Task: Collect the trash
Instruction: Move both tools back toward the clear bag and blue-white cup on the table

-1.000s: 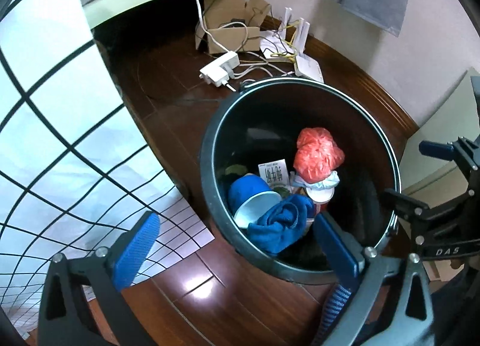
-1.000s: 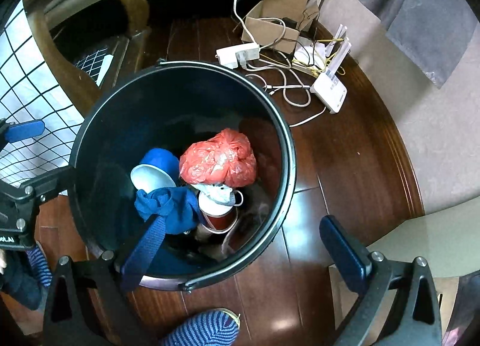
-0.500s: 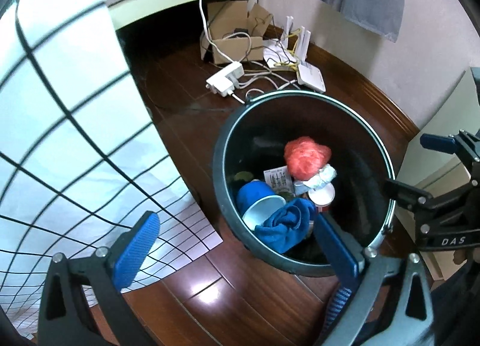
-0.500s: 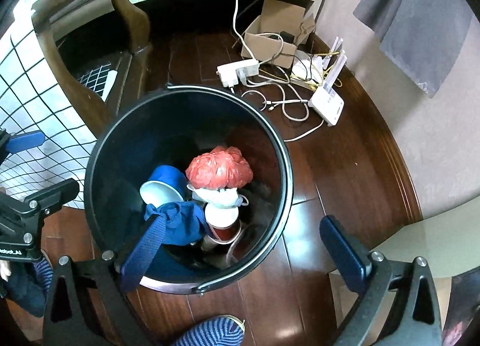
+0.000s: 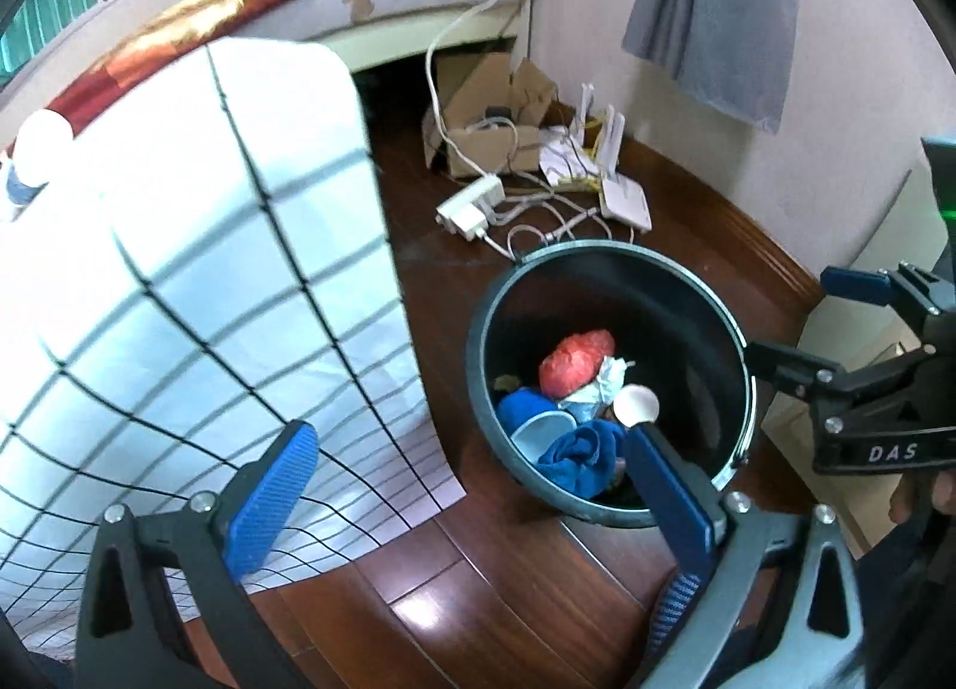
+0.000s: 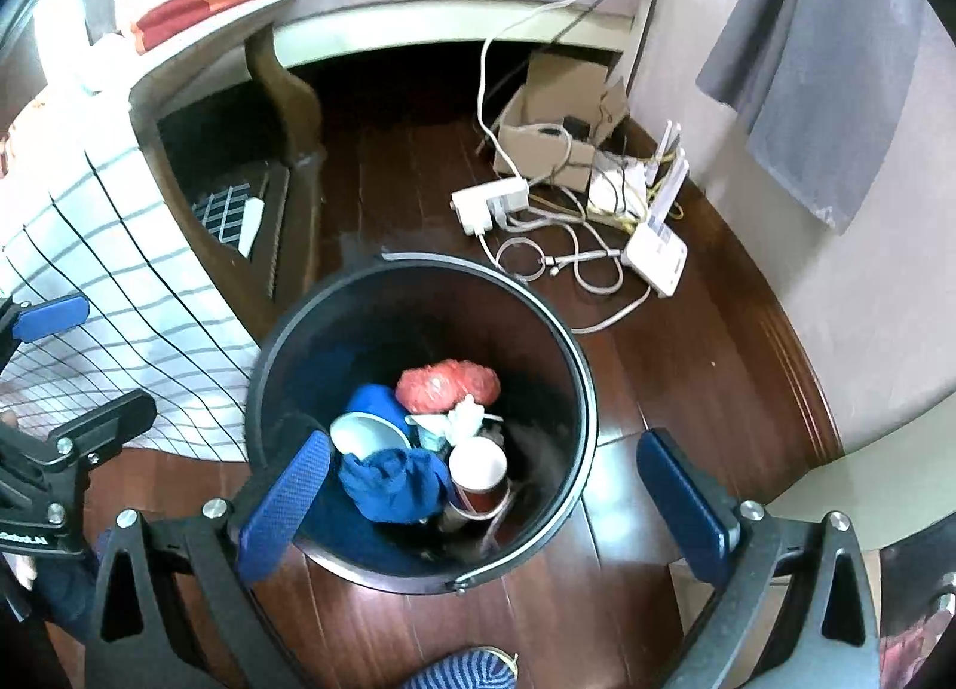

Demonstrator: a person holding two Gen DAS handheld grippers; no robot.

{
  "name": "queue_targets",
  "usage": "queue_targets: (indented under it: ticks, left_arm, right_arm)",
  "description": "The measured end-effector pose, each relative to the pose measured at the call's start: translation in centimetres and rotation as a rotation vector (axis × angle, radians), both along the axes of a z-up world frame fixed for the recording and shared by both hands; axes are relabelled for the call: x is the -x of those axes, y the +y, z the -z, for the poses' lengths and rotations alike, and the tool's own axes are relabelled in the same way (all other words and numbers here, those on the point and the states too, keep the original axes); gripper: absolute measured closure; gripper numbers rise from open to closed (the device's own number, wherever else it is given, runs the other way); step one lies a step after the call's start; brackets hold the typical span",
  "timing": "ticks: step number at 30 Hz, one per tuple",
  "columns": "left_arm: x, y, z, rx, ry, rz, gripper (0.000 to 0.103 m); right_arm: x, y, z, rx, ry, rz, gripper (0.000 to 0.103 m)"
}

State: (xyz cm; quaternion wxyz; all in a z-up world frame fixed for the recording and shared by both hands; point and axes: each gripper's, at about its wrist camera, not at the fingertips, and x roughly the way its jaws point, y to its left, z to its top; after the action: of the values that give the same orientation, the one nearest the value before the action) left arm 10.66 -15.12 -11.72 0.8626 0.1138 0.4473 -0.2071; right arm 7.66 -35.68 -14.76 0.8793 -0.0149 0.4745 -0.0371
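A black round bin (image 5: 738, 348) (image 6: 582, 384) stands on the dark wooden floor. Inside lie a red plastic bag (image 5: 576, 360) (image 6: 448, 384), a blue cloth (image 5: 582, 456) (image 6: 394, 483), a blue paper cup (image 5: 541, 429) (image 6: 367, 429), a red cup (image 6: 478, 474) and crumpled white paper (image 6: 463, 417). My left gripper (image 5: 472, 486) is open and empty, high above the floor beside the bin. My right gripper (image 6: 496, 495) is open and empty above the bin's near rim. The right gripper (image 5: 860, 342) shows at the right of the left wrist view, and the left gripper (image 6: 66, 360) at the left of the right wrist view.
A white cloth with a black grid (image 5: 179, 282) (image 6: 89, 270) hangs at the left over a wooden table leg (image 6: 287, 109). Behind the bin lie a power strip (image 5: 472, 205) (image 6: 490, 202), cables, a white router (image 6: 654, 259) and a cardboard box (image 5: 484, 121). A striped sock foot (image 6: 466, 671) is below.
Both grippers have risen and drawn back from the bin, which now looks smaller and lower in both views. More of the bed and gridded cloth shows. Both stay open.
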Motion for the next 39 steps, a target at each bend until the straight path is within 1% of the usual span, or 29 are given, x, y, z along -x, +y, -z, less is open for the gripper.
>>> queue_targets:
  ticks: [5, 12, 15, 18, 21, 25, 30, 35, 39]
  left_arm:
    - [0.5, 1.7, -2.7, 0.033, -0.066, -0.021, 0.000]
    - [0.7, 5.5, -6.0, 0.093, -0.160, -0.091, 0.000]
    - [0.6, 7.3, -7.0, 0.124, -0.178, -0.126, 0.001]
    - [0.4, 9.1, -8.0, 0.125, -0.208, -0.172, 0.002]
    - [0.0, 10.7, -8.5, 0.129, -0.228, -0.216, 0.002]
    - [-0.7, 13.6, -9.1, 0.126, -0.258, -0.284, 0.002]
    - [-1.7, 17.7, -9.7, 0.126, -0.279, -0.371, 0.002]
    - [-2.9, 21.8, -10.4, 0.123, -0.301, -0.457, 0.002]
    - [-4.7, 25.2, -11.1, 0.113, -0.321, -0.526, 0.002]
  right_arm:
    - [-0.2, 0.9, -1.8, -0.008, -0.043, -0.017, 0.000]
    - [-0.6, 3.3, -4.5, -0.006, -0.128, -0.051, 0.000]
    - [-0.7, 4.6, -6.0, -0.003, -0.188, -0.072, 0.000]
    - [-1.0, 6.0, -7.3, -0.009, -0.249, -0.095, 0.000]
    - [-1.6, 7.1, -8.1, -0.026, -0.286, -0.123, 0.000]
    - [-3.4, 9.5, -9.7, -0.078, -0.305, -0.177, 0.000]
    - [-5.9, 13.0, -12.0, -0.108, -0.334, -0.223, 0.000]
    - [-9.6, 18.1, -13.4, -0.131, -0.341, -0.329, 0.000]
    - [-12.4, 22.5, -14.0, -0.122, -0.342, -0.409, 0.000]
